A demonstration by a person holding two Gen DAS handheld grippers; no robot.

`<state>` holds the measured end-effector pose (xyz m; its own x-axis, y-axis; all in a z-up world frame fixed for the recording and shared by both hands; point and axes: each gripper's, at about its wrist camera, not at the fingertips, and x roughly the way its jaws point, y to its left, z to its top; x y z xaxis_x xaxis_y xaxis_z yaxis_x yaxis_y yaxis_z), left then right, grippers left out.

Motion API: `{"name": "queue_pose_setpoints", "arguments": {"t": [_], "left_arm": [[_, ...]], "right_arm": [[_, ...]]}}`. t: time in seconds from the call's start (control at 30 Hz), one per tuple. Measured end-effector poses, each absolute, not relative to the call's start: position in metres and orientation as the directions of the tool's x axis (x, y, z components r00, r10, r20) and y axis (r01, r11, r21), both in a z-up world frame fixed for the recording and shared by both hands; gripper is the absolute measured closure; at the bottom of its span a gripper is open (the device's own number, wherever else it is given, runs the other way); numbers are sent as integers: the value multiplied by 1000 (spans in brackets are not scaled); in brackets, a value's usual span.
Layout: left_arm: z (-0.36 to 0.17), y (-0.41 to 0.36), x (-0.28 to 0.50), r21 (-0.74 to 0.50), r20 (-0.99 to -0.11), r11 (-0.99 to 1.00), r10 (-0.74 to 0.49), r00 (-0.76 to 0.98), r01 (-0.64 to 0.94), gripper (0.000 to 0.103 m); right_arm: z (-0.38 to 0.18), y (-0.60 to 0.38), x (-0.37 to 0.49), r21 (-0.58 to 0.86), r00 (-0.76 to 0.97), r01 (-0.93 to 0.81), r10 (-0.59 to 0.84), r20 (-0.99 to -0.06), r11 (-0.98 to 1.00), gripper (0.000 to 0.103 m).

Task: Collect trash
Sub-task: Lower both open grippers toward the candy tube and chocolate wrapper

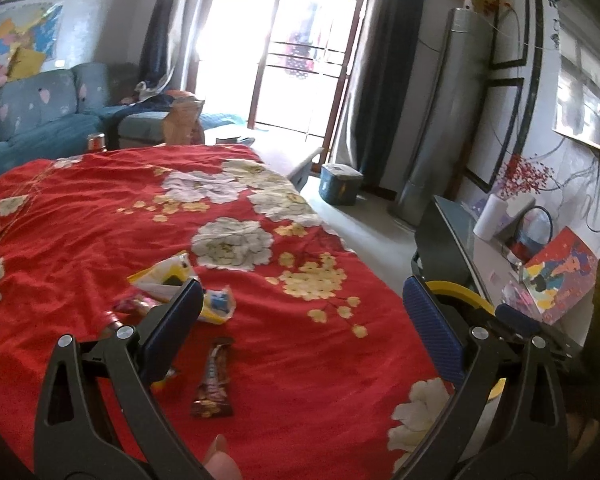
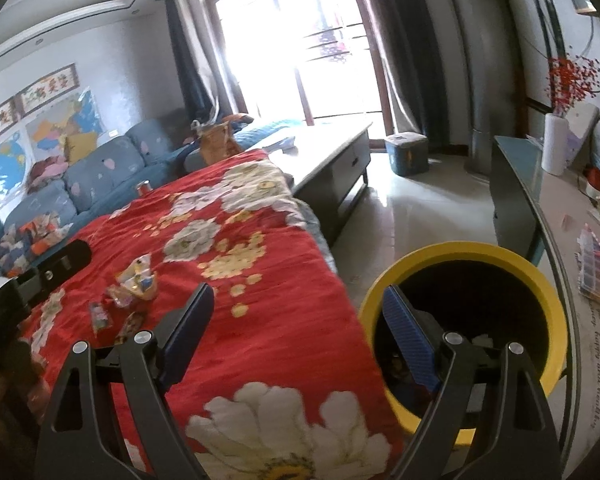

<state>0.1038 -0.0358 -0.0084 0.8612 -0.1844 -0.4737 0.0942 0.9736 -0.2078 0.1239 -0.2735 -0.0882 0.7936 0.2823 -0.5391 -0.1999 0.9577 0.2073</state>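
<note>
Several wrappers lie on the red flowered cloth (image 1: pixel 100 220). A brown candy-bar wrapper (image 1: pixel 214 380) is nearest, with a yellow-and-white packet (image 1: pixel 164 276), a blue-and-yellow wrapper (image 1: pixel 220 306) and a pink one (image 1: pixel 134 306) just beyond. My left gripper (image 1: pixel 304 320) hangs open above them, holding nothing, and its left finger (image 1: pixel 176 320) hides part of the pile. In the right wrist view the wrappers (image 2: pixel 138 280) lie far left. My right gripper (image 2: pixel 300 320) is open and holds nothing, straddling the cloth's edge and the yellow bin (image 2: pixel 460 252). Scraps lie inside the bin.
The bin stands on the floor between the cloth's right edge and a glass-topped cabinet (image 2: pixel 516 168) bearing a white vase (image 2: pixel 554 144) and papers. A grey low table (image 2: pixel 340 160), a blue box (image 2: pixel 406 154) and a blue sofa (image 2: pixel 100 172) lie beyond. A fingertip (image 1: pixel 220 456) shows at the bottom.
</note>
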Motion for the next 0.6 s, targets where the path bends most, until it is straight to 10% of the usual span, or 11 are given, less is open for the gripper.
{"name": "queue_pose_setpoints", "arguments": {"t": [0.6], "left_arm": [[-11, 22, 97, -252, -476, 966, -72, 876, -57, 11]], "right_arm": [[-83, -209, 118, 190, 739, -347, 392, -548, 918, 18]]}}
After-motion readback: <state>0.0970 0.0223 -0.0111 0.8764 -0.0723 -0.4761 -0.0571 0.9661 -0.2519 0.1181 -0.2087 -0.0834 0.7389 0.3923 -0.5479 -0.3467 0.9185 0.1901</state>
